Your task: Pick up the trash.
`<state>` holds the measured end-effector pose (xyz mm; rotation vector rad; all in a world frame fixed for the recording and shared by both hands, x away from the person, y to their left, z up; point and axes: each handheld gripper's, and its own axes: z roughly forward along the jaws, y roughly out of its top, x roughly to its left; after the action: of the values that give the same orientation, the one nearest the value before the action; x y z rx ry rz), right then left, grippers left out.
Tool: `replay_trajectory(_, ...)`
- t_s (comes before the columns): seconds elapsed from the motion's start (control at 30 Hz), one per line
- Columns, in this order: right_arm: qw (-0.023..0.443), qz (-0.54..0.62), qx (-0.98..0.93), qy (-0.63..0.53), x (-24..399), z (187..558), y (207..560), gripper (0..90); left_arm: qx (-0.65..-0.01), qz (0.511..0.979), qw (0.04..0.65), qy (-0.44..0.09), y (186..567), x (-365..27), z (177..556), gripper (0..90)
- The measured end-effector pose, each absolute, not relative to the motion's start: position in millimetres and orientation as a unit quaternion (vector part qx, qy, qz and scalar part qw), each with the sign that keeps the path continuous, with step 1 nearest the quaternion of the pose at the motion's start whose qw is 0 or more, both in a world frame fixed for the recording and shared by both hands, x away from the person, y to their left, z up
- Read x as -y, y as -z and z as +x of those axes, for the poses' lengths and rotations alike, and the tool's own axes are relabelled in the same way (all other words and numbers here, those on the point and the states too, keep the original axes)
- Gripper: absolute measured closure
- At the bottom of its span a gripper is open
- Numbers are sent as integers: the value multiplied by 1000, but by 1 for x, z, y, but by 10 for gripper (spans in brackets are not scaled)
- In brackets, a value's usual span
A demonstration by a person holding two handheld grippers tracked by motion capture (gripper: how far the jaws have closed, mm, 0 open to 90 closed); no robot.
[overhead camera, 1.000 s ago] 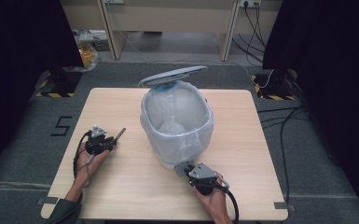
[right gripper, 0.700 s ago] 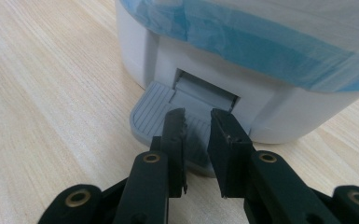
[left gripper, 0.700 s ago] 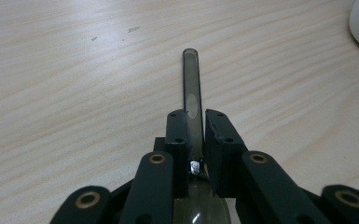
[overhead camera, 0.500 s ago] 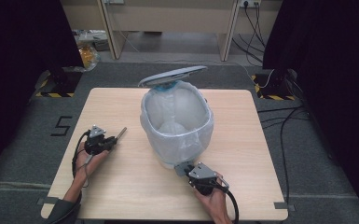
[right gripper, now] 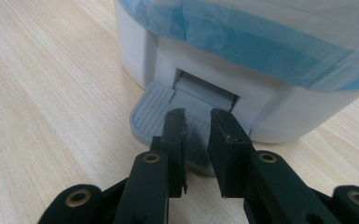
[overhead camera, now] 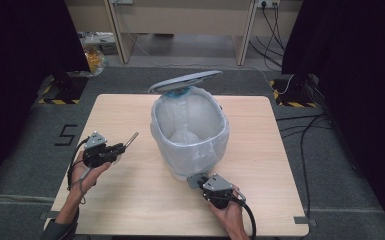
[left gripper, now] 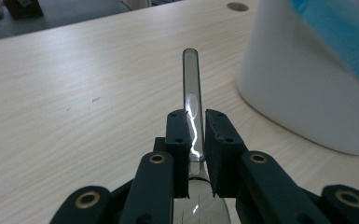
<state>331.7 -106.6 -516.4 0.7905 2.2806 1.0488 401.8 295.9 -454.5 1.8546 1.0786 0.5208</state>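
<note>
pedal bin (overhead camera: 190,145) lid up, right gripper (right gripper: 196,122) narrowly parted on its pedal (right gripper: 151,114); left gripper (left gripper: 196,122) clamps a glass tube (left gripper: 191,79).

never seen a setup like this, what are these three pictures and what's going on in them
No robot here: a person at a light wooden table holds a two-jaw tool in each hand. The high view looks down from above. The other two pictures come from small cameras riding on each tool, looking along its black jaws.

On the table stands a white pedal bin lined with a pale blue plastic bag, its grey lid tipped up.

The left hand-held gripper is shut on a clear glass tube, which points towards the bin.

The right hand-held gripper, jaws slightly apart and holding nothing, is over the bin's grey ribbed foot pedal, apparently pressing it, which would explain the raised lid.
</note>
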Motion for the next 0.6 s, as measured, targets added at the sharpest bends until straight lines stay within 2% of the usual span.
replay_trajectory(0.6,252,290,-839,-385,107,332,516,758,-375,756,500,-195,385,-300,366,798)
